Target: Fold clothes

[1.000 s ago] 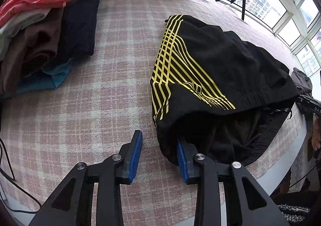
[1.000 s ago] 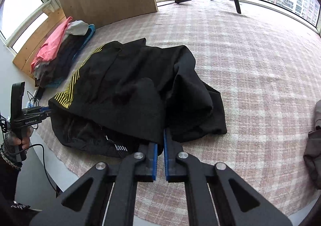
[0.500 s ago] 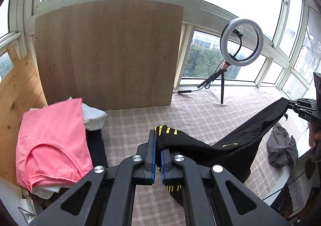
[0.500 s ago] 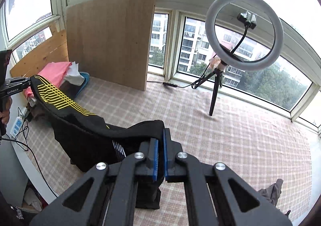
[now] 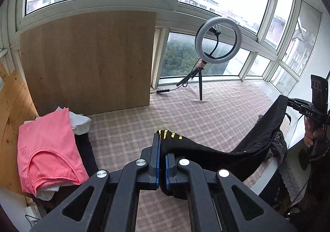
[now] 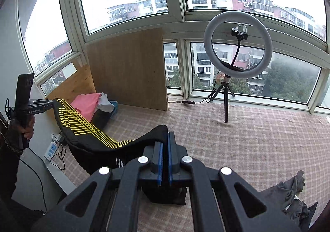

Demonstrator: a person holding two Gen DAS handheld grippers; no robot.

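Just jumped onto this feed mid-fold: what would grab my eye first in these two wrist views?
The black garment with yellow stripes, hanging in a sagging span between the left gripper and the right gripper, both shut on its edge above the checked cloth. Behind it a ring light on a tripod stands by the windows. At far left lies a stack of folded clothes topped by a pink shirt.
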